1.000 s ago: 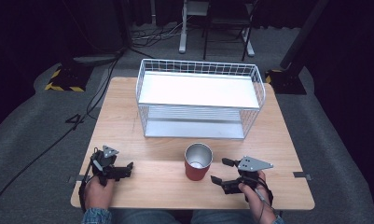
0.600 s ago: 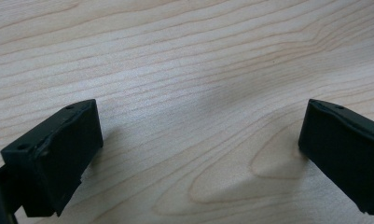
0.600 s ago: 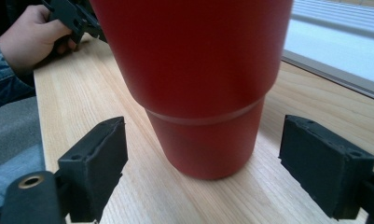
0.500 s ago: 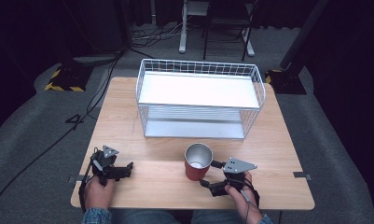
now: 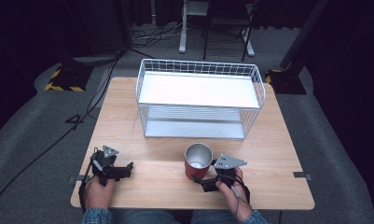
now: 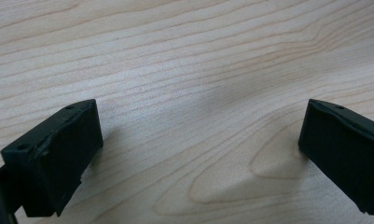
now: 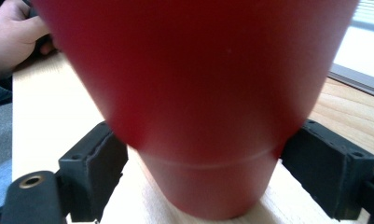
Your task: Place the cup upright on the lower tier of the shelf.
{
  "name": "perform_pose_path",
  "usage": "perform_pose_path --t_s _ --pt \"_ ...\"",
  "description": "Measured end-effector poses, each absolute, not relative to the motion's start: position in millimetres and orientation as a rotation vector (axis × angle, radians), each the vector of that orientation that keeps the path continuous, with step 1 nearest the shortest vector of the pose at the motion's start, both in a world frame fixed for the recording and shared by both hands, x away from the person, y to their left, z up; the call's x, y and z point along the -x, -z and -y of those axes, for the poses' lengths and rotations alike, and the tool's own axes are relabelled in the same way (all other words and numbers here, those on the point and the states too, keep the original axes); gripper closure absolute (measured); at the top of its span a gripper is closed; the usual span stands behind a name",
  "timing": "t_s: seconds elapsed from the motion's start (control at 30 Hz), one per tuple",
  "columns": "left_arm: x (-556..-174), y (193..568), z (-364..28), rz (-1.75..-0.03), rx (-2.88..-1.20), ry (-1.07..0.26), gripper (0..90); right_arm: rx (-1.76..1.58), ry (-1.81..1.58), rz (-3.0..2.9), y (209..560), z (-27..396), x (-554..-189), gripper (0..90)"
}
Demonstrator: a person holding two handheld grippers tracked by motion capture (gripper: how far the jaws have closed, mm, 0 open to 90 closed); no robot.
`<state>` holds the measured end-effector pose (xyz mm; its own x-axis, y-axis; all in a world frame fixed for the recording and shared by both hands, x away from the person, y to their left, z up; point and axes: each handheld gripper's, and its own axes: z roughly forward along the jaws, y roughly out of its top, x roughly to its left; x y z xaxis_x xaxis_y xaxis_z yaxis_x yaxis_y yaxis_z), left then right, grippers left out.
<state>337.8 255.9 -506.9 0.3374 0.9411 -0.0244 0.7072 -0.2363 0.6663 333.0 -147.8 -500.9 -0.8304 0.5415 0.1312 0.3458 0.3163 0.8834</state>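
Near the front edge of the table, right of its middle, a red cup with a bare metal inside stands upright and looks empty. The right hand-held gripper has it low down: in the right gripper view the two black pads lie against opposite sides of the cup, just above the step where the wall narrows to the foot, so it reads as clamped on the cup. The cup is probably a light, stiff steel tumbler with a smooth coated wall. That makes it hard to crush but rather slippery, and its taper could let it slide down through a loose grip. A hold a little higher on the wider wall, kept level, seems safer than one at the foot. The left hand-held gripper rests near the table's left front corner, its jaws well apart over bare wood with nothing between them. The table is pale wood with plain grain, flat and uncluttered. Behind the cup, well apart from it, stands a white two-tier wire rack, both tiers bare. Grey carpet surrounds the table. The room beyond is dark, with cables, a yellow-and-black striped base and white furniture legs.
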Motion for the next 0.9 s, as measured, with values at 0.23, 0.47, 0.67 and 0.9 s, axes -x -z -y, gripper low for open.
perform_pose_path --t_s 0.23,0.47,0.67,0.9 --pt "-337.8 506.9 -255.9 -1.438 -2.023 -0.521 0.0 -0.835 -1.503 -2.377 501.0 137.9 -336.1 12.7" --pt "-337.8 507.0 -255.9 -1.438 -2.023 -0.521 0.0 -0.893 -1.504 -2.368 501.5 131.2 -338.2 10.1" --pt "-337.8 507.0 -255.9 -1.438 -2.022 -0.521 0.0 -0.888 -1.482 -2.371 501.5 127.7 -338.9 11.9" --pt "-337.8 506.9 -255.9 -1.438 -2.023 -0.521 0.0 -0.848 -1.462 -2.360 501.1 125.9 -337.7 14.5"
